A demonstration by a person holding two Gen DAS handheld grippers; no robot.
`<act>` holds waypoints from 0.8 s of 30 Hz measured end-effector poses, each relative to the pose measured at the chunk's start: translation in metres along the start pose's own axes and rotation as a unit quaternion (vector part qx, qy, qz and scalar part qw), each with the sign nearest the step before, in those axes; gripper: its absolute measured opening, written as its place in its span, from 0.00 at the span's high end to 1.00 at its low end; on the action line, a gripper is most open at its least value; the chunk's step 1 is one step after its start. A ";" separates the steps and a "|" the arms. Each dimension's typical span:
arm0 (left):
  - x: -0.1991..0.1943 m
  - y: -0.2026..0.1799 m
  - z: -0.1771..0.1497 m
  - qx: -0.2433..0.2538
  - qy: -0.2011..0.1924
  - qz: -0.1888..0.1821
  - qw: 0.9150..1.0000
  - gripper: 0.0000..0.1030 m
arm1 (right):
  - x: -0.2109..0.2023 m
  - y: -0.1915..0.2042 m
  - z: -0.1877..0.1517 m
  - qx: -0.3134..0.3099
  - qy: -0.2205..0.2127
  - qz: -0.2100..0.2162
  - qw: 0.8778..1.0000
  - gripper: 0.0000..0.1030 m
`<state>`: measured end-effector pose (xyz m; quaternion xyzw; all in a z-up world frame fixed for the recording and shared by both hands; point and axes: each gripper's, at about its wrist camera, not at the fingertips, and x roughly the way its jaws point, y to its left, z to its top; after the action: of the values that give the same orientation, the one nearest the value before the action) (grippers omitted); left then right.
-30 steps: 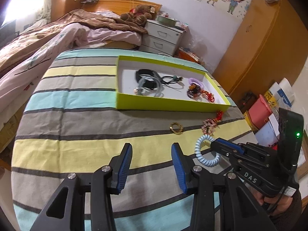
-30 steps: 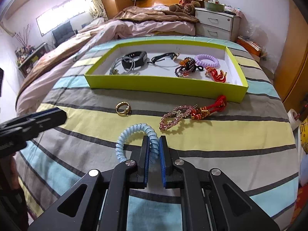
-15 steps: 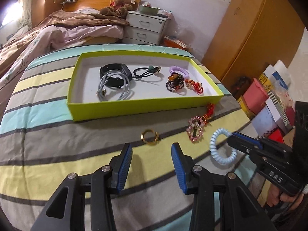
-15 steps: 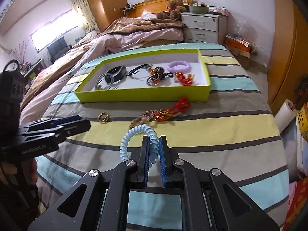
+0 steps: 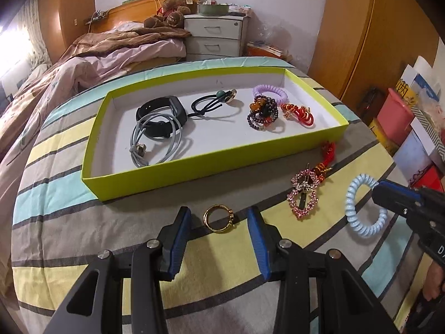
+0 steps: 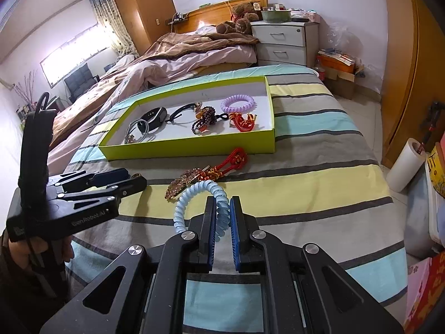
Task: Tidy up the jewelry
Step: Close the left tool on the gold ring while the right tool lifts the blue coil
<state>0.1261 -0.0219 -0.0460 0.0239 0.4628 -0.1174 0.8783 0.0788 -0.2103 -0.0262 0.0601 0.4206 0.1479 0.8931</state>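
Two grippers: left gripper (image 5: 219, 220) spread apart around gold ring (image 5: 219, 218) on bedspread (image 5: 83, 222); right gripper (image 6: 222, 211) clamped on blue coil hair tie (image 6: 200, 197).

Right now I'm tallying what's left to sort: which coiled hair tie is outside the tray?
The pale blue coiled hair tie, pinched in the right gripper above the striped cover. The purple hair tie already lies inside the green tray.

Left gripper (image 5: 219, 218) jaws spread wide; right gripper (image 6: 222, 208) jaws nearly closed.
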 end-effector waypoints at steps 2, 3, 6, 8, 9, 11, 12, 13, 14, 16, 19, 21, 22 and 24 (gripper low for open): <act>0.001 0.000 0.000 0.002 -0.001 0.001 1.000 0.61 | 0.000 -0.001 0.000 0.001 -0.001 0.002 1.000 0.90; 0.001 0.000 0.000 0.003 -0.002 0.004 1.000 0.62 | 0.000 -0.001 0.000 0.001 -0.002 0.002 1.000 0.90; 0.000 -0.001 -0.001 0.009 -0.003 0.011 1.000 0.70 | -0.001 -0.002 -0.001 0.003 -0.003 0.003 1.000 0.90; 0.000 0.000 -0.002 0.009 -0.005 0.013 1.000 0.74 | -0.001 -0.003 0.000 0.004 -0.004 0.005 1.000 0.90; 0.000 0.000 -0.002 0.011 -0.005 0.016 1.000 0.77 | -0.001 -0.003 0.000 0.004 -0.004 0.004 1.000 0.90; 0.000 -0.001 -0.002 0.011 -0.005 0.016 1.000 0.78 | -0.001 -0.003 0.000 0.005 -0.004 0.005 1.000 0.90; -0.001 -0.001 -0.002 0.011 -0.006 0.016 1.000 0.78 | -0.001 -0.003 0.000 0.005 -0.004 0.004 1.000 0.90; -0.001 0.000 -0.002 0.010 -0.006 0.017 1.000 0.78 | -0.001 -0.004 0.000 0.005 -0.004 0.004 1.000 0.90; -0.001 0.000 -0.003 0.010 -0.007 0.017 1.000 0.78 | -0.001 -0.004 0.001 0.005 -0.004 0.004 1.000 0.90; -0.002 0.001 -0.003 0.006 -0.010 0.018 1.000 0.78 | -0.001 -0.004 0.000 0.006 -0.005 0.004 1.000 0.90; -0.007 0.000 -0.003 0.004 -0.017 0.020 1.000 0.78 | -0.003 -0.004 0.001 0.006 -0.008 0.005 1.000 0.90; -0.012 0.001 -0.002 0.002 -0.020 0.017 1.000 0.78 | -0.005 -0.004 0.003 0.007 -0.011 0.007 1.000 0.90; -0.015 0.001 0.000 0.000 -0.024 0.015 1.000 0.78 | -0.006 -0.005 0.005 0.007 -0.013 0.007 1.000 0.90; -0.021 0.001 0.004 0.001 -0.030 0.010 1.000 0.78 | -0.007 -0.006 0.009 0.007 -0.017 0.006 1.000 0.90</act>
<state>0.1181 -0.0174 -0.0272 0.0256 0.4360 -0.1094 0.8929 0.0825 -0.2178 -0.0166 0.0717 0.4057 0.1493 0.8989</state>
